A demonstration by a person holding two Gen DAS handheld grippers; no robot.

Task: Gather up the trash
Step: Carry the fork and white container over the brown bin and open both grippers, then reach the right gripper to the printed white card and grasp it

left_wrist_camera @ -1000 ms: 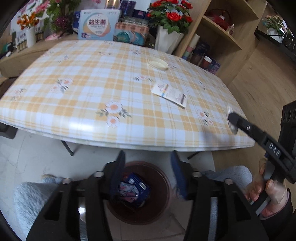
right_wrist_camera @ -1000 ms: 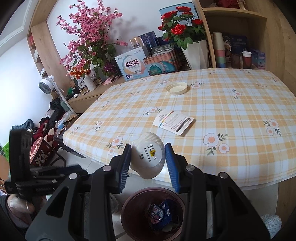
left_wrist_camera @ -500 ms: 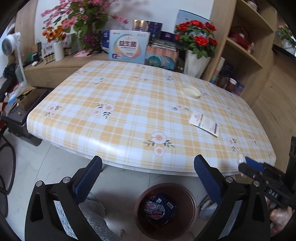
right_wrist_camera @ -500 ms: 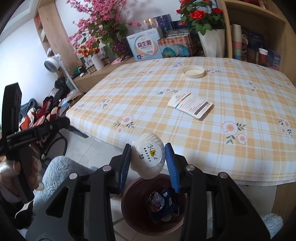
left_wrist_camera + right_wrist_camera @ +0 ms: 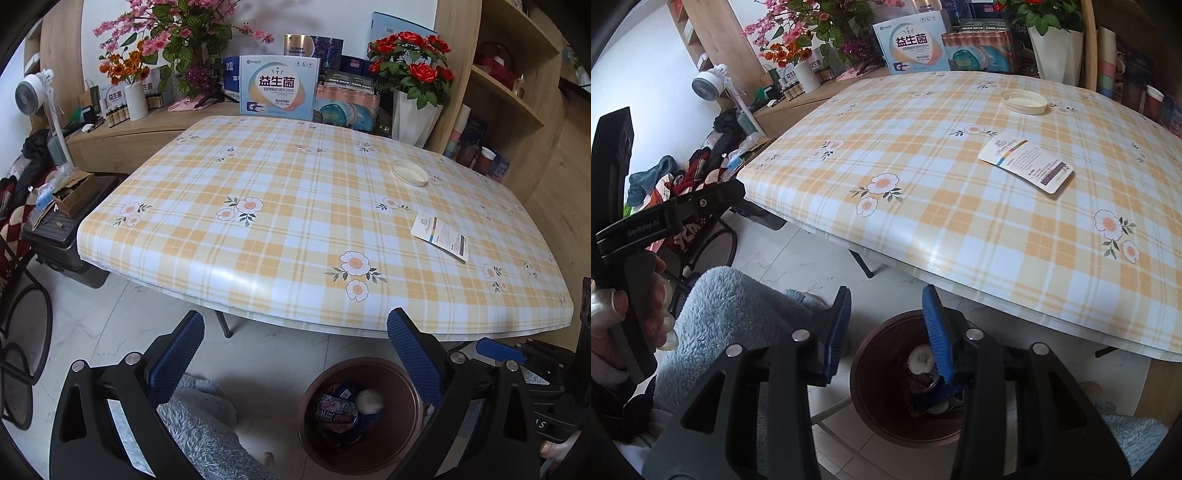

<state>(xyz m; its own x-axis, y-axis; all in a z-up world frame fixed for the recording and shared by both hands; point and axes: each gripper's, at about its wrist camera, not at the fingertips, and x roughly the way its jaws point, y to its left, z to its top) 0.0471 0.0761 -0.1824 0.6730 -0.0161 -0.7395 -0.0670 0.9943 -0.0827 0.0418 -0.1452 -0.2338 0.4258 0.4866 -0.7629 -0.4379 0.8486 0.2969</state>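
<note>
- Left hand-held gripper (image 5: pixel 295 350): blue pads spread to their widest and nothing between them, hovering by the near edge of the yellow-checked flowered table (image 5: pixel 295 229).
- Only the right wrist view catches "GenRobot.AI" on that tool, gripped by a hand (image 5: pixel 635 306).
- Right hand-held gripper (image 5: pixel 886 328): jaws have just been opening, nothing between them, above the round brown plastic bin (image 5: pixel 882 406) on the floor.
- The white shell-shaped container (image 5: pixel 368 401) lies in that bin on the wrappers.
- Still on the table: the white printed card (image 5: pixel 1027 164) and round cream lid (image 5: pixel 1025 102).
- Behind, a box reads "益生菌" (image 5: pixel 279 85).
</note>
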